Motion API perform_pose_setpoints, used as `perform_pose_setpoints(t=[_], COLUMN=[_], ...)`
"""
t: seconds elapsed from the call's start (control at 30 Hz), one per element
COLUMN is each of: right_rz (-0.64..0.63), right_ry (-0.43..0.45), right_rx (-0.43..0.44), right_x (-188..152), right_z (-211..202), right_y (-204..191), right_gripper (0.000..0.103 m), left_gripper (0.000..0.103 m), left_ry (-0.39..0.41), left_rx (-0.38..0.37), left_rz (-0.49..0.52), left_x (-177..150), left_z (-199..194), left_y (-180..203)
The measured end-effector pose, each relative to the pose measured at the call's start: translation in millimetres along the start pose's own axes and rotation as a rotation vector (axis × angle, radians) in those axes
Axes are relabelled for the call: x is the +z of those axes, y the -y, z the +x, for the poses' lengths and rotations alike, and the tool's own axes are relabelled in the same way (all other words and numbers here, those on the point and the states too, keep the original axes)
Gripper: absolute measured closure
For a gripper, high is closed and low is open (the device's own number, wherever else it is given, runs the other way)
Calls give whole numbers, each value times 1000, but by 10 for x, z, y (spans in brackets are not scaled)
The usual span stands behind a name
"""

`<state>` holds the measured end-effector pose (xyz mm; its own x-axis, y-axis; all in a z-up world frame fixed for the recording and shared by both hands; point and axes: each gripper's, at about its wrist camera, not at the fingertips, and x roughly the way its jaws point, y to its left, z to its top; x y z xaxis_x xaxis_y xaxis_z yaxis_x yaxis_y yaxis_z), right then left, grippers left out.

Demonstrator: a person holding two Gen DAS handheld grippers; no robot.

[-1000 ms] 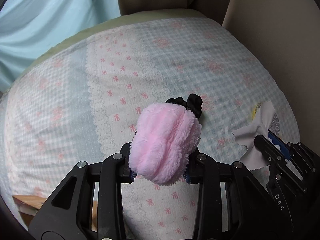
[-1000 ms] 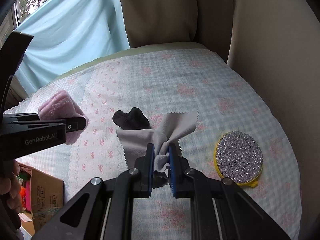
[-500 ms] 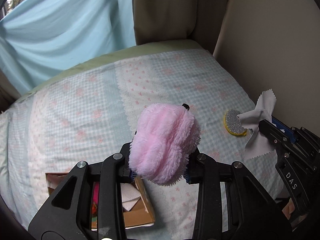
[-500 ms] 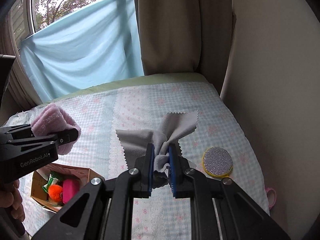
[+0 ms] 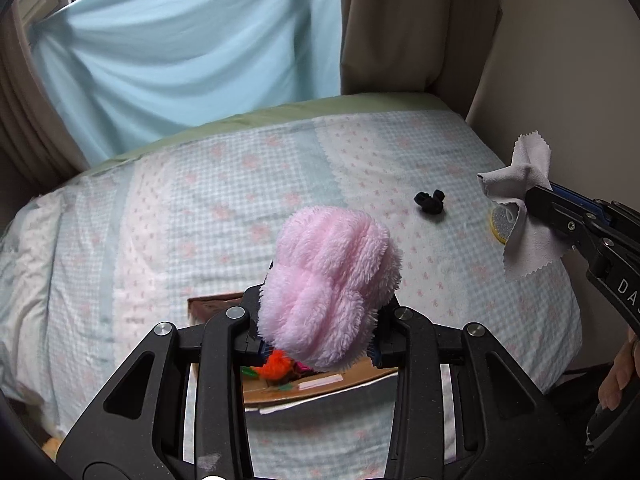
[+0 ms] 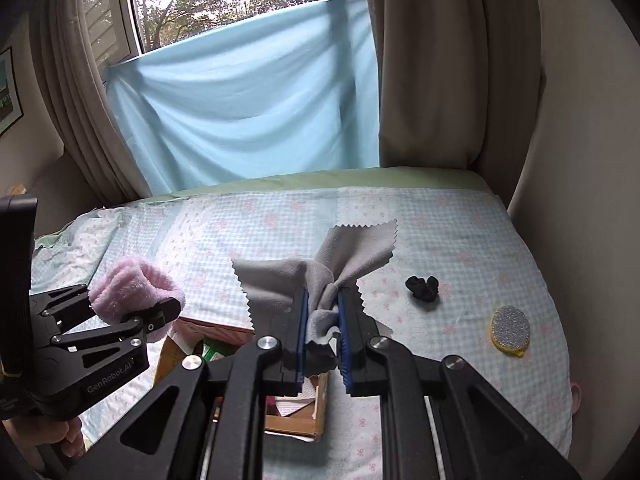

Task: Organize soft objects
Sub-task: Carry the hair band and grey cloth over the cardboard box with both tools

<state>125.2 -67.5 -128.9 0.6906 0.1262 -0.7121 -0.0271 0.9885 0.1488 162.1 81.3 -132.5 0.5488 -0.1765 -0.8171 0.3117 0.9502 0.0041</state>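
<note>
Soft objects are partway sorted, as far as can be judged. A fluffy pink sock (image 5: 328, 284) is gripped between the closed jaws of the left gripper (image 5: 316, 344) and is held in the air above a cardboard box (image 6: 296, 420) that sits at the near edge of the bed (image 6: 500, 240). A grey cloth (image 6: 320, 276) with pinked edges is pinched between the closed jaws of the right gripper (image 6: 322, 340), also raised over the near edge, just beside the box. Inside the box an orange fuzzy item (image 5: 276, 364) and other colourful things are seen, so some pieces appear to be stowed already; exactly what they are cannot be told.

Two items are left lying on the bed toward its right edge: a small black bundle (image 6: 423, 288) and, nearer the edge, a yellow-rimmed oval pad (image 6: 511, 330) with a glittery grey face. They lie apart from each other and well apart from the box. What remains, by this reading, is the release of both held items into the box and the collection of those two.
</note>
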Motion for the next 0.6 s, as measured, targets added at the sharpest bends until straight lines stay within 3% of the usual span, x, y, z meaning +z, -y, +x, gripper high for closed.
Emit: perform_pose_setpoints(t=[0.2, 0.37, 0.6], right_rz=[-25, -27, 21], right_ry=[-88, -174, -283], right_rx=[68, 98, 107], right_x=[-195, -320, -399], right_z=[362, 706, 1193], right_y=[-531, -841, -1113], right_gripper=[90, 90, 90], left_gripper=[72, 72, 72], left_ry=[-43, -117, -197], left_rx=[53, 43, 19], left_rz=[-22, -52, -20], left_x=[-347, -578, -762], left_z=[45, 276, 694], left_y=[-650, -1084, -1454])
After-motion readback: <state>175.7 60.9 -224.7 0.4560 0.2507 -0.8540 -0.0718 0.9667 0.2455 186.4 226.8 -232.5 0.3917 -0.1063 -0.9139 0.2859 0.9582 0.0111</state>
